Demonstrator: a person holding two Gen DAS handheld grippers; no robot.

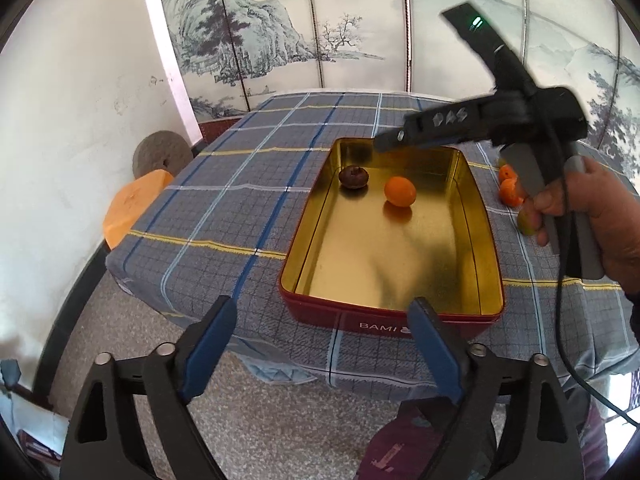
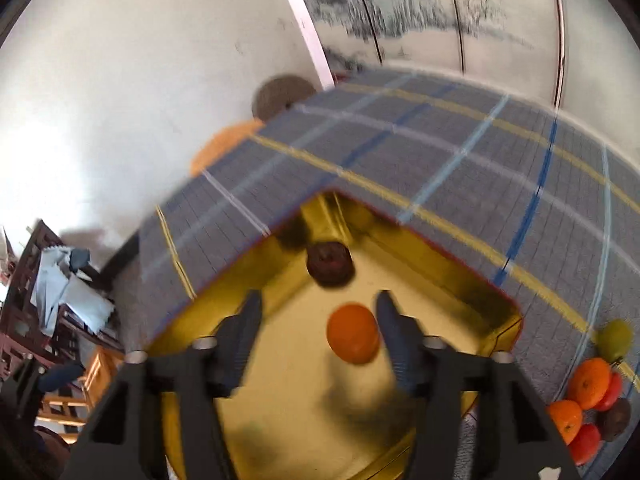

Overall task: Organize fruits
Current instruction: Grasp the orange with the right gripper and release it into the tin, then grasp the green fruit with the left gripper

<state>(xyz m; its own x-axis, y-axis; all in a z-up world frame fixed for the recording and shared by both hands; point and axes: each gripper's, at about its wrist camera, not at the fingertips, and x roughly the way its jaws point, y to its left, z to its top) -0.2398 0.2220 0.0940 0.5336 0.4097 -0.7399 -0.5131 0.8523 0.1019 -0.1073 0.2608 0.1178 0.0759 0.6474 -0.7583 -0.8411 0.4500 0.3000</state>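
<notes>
Partly hidden fruits (image 1: 510,190) behind right gripper (image 1: 386,142), seemingly open.

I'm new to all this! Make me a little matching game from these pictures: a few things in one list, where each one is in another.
Things:
1. orange fruit
2. dark brown fruit
3. green fruit
4. left tool

Places:
A. on the cloth outside the tin
B. in the tin's far corner
C. open, before the tin's near edge
D. mid-tin, on the gold floor

Pairs: 1-D, 2-B, 3-A, 4-C
</notes>
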